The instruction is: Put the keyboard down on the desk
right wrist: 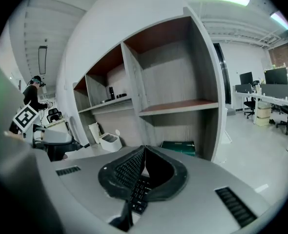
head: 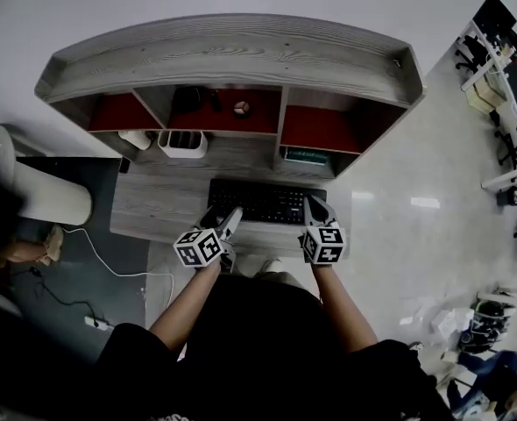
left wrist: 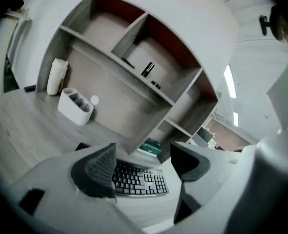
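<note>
The black keyboard lies flat on the grey wooden desk, in front of the shelf unit. My left gripper hovers at the keyboard's front left corner. In the left gripper view it stands open, and the keyboard shows on the desktop between and beyond its jaws. My right gripper is at the keyboard's right end. In the right gripper view its jaws are shut tip to tip, and a few keys of the keyboard show through the gap below the tips.
A shelf unit with red-backed compartments stands at the back of the desk. A white organiser sits at back left, a green book under the right shelf. Cables trail on the floor at left.
</note>
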The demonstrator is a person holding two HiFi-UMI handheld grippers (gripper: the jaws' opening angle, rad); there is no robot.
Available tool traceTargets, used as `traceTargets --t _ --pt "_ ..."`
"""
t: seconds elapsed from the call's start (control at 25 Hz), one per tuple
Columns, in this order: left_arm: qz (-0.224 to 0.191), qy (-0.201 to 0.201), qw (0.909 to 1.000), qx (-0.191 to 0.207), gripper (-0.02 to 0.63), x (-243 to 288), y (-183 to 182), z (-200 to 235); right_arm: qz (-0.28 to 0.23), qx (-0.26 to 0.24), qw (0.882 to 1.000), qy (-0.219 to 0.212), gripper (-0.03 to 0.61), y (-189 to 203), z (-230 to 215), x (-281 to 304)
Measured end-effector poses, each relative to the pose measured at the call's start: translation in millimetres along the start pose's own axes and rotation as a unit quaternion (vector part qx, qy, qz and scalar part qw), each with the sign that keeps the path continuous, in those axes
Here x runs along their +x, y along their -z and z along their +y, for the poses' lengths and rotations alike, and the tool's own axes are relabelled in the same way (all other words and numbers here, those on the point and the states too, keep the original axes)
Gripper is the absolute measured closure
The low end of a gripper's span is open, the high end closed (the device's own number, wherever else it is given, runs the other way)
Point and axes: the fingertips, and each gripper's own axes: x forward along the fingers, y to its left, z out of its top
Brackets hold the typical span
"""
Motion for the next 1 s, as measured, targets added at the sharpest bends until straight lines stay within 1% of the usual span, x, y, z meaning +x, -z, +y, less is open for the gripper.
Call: traceTargets --t 0.04,0.08,0.12,0.16,0.24,0.32,0.36,0.44,0.52,0.72,0.88,1.0 --pt "-0.016 0.013 0.9996 0.02 0.271 -4.8 -11.5 -9.6 -0.009 -0.004 1.0 0.0 0.565 -9.8 0.8 -1.8" --pt "-0.03 0.027 0.9983 0.042 0.334 -9.0 -23.2 -18.9 -0.017 -0.008 1.0 0.0 0.565 -19.4 2.6 -3.1" --pt "-0.044 0.041 0.9963 0.062 0.422 -12.9 -35.1 -27.7 -0.025 -0.013 1.0 0.0 0.565 -28.7 5.8 -4.5" --pt "-0.056 0.053 0.9938 0.081 0.472 -16.6 -46.7 -35.4 -0.032 -0.02 0.999 -0.002 0.565 -37.6 10.3 -6.1" --pt "-0.072 0.064 0.989 0.112 0.511 -23.8 -68.2 -44.7 -0.045 -0.032 0.998 -0.009 0.565 -54.9 22.6 -11.1" --pt "-0.078 0.055 0.9851 0.143 0.574 -30.2 -86.3 -45.1 -0.057 -0.044 0.997 -0.016 0.565 -69.8 32.4 -17.0" --pt "-0.078 0.046 0.9831 0.159 0.592 -33.3 -94.1 -43.0 -0.062 -0.049 0.997 -0.017 0.565 -75.7 34.9 -19.0" --pt "-0.077 0.035 0.9798 0.182 0.597 -38.2 -107.9 -36.1 -0.068 -0.053 0.996 -0.016 0.565 -85.0 37.9 -18.8" --pt "-0.078 0.028 0.978 0.191 0.597 -42.5 -118.3 -27.0 -0.07 -0.051 0.996 -0.015 0.565 -91.8 41.0 -15.7" --pt "-0.087 0.031 0.9755 0.199 0.598 -47.9 -130.1 -9.2 -0.076 -0.033 0.997 0.007 0.565 -94.3 38.2 -15.2" --pt "-0.088 0.024 0.9731 0.212 0.598 -46.4 -137.0 -3.2 -0.075 -0.045 0.996 0.014 0.565 -96.0 43.1 -7.8" --pt "-0.098 0.027 0.9727 0.208 0.598 -41.8 -144.0 -7.7 -0.076 -0.054 0.995 0.023 0.566 -102.8 42.6 -5.1"
